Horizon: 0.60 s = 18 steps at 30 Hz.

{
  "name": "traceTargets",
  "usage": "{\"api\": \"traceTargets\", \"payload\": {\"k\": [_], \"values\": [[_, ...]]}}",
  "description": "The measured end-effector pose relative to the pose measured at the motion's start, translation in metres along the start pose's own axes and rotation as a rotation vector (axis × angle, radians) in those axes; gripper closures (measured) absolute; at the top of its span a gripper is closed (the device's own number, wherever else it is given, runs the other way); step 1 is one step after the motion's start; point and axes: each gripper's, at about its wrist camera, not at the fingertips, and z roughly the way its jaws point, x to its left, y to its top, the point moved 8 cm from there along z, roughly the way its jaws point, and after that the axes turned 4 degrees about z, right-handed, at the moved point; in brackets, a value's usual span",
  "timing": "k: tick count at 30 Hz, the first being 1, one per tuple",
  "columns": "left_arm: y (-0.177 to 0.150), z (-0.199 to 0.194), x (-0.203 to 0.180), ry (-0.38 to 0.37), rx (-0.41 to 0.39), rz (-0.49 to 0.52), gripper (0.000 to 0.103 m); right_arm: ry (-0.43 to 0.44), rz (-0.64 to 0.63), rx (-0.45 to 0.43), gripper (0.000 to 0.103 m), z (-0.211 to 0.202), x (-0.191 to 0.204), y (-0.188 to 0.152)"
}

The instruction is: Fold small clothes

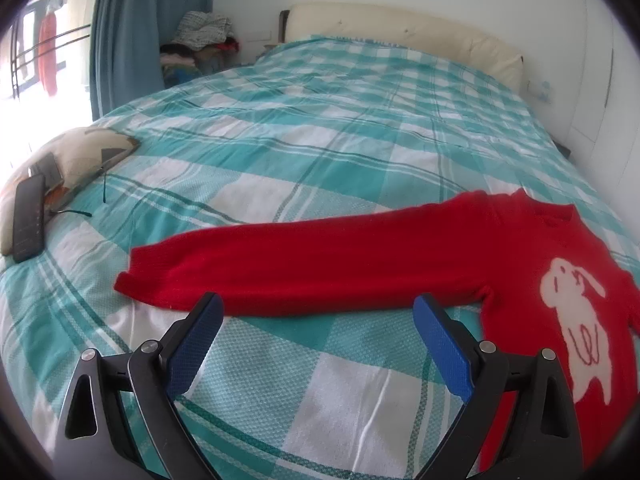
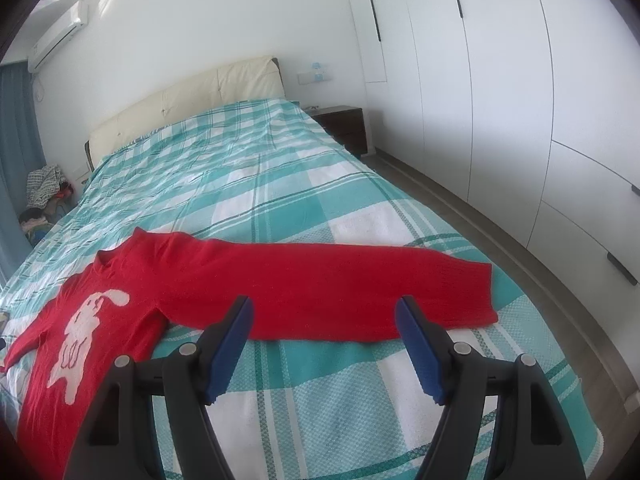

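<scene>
A small red sweater point(image 1: 520, 248) with a white rabbit on its front point(image 1: 576, 320) lies flat on the bed. Its left sleeve point(image 1: 304, 264) stretches out to the left in the left wrist view. My left gripper point(image 1: 320, 312) is open and empty, just short of that sleeve's near edge. In the right wrist view the sweater point(image 2: 120, 280) lies at the left and its other sleeve point(image 2: 340, 284) stretches to the right. My right gripper point(image 2: 324, 312) is open and empty, its fingertips at that sleeve's near edge.
The bed has a teal and white checked cover point(image 1: 320, 128) and a cream headboard point(image 1: 400, 32). A cushion point(image 1: 80, 156) with a dark remote point(image 1: 28, 216) lies at the bed's left. White wardrobes point(image 2: 520, 100) and a nightstand point(image 2: 344, 124) stand to the right.
</scene>
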Motion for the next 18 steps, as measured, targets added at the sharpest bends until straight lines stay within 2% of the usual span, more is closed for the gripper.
{"api": "traceTargets", "payload": {"k": [7, 13, 18], "values": [[-0.001, 0.004, 0.006, 0.016, -0.009, -0.033, 0.005, 0.01, 0.005, 0.006, 0.03, 0.001, 0.002, -0.001], [-0.005, 0.012, 0.0, -0.079, 0.022, -0.073, 0.005, 0.01, -0.027, 0.012, 0.03, 0.004, 0.009, -0.004], [-0.009, 0.016, 0.0, -0.096, 0.047, -0.102, 0.005, 0.005, -0.044, 0.02, 0.03, 0.007, 0.012, -0.006]]}}
